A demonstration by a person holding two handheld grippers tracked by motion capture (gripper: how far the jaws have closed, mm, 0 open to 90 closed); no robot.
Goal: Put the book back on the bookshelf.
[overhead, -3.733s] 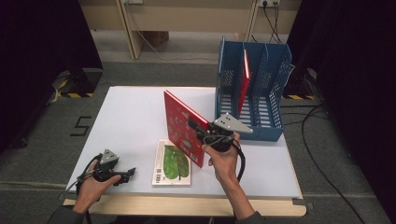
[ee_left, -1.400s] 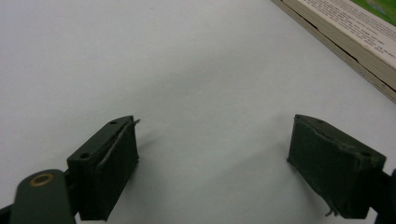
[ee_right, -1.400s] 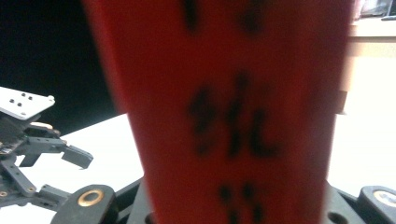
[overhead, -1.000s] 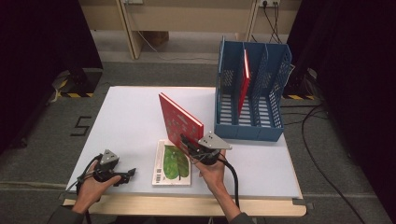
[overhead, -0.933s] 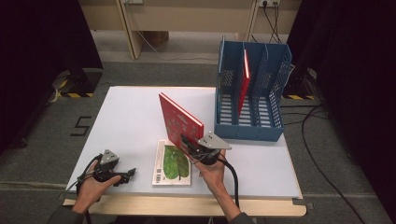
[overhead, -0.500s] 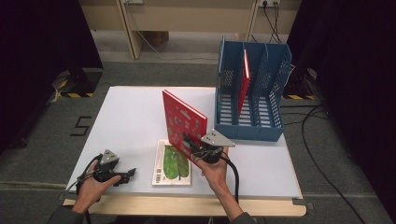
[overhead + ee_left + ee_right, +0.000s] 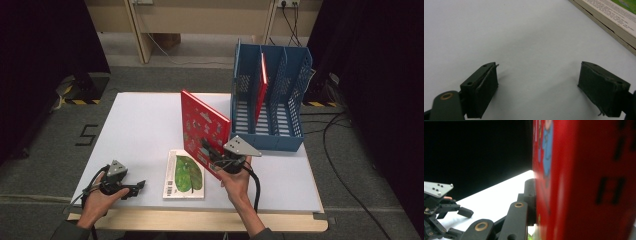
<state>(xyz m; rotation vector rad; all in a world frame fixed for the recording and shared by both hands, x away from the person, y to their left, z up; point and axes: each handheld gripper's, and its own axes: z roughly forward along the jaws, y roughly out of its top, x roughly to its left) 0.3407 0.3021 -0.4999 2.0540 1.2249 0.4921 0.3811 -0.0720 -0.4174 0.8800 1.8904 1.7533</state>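
Red hardcover picture book [image 7: 204,126] stands tilted above the white table [image 7: 140,130], clamped at its near lower corner by the right gripper [image 7: 214,154], whose jaws are closed tight on the cover; in the right gripper view one black jaw presses flat against the book's illustrated face [image 7: 584,180]. Relative to the blue plastic file rack [image 7: 270,100] at the table's far right, the book is just to the near left, apart from it. A thin red book [image 7: 261,86] stands inside the rack's middle compartment. A green-covered paperback [image 7: 185,174] lies flat on the table, nearer than the rack. Left gripper [image 7: 131,187] rests at the table's near left edge, jaws wide apart and holding nothing.
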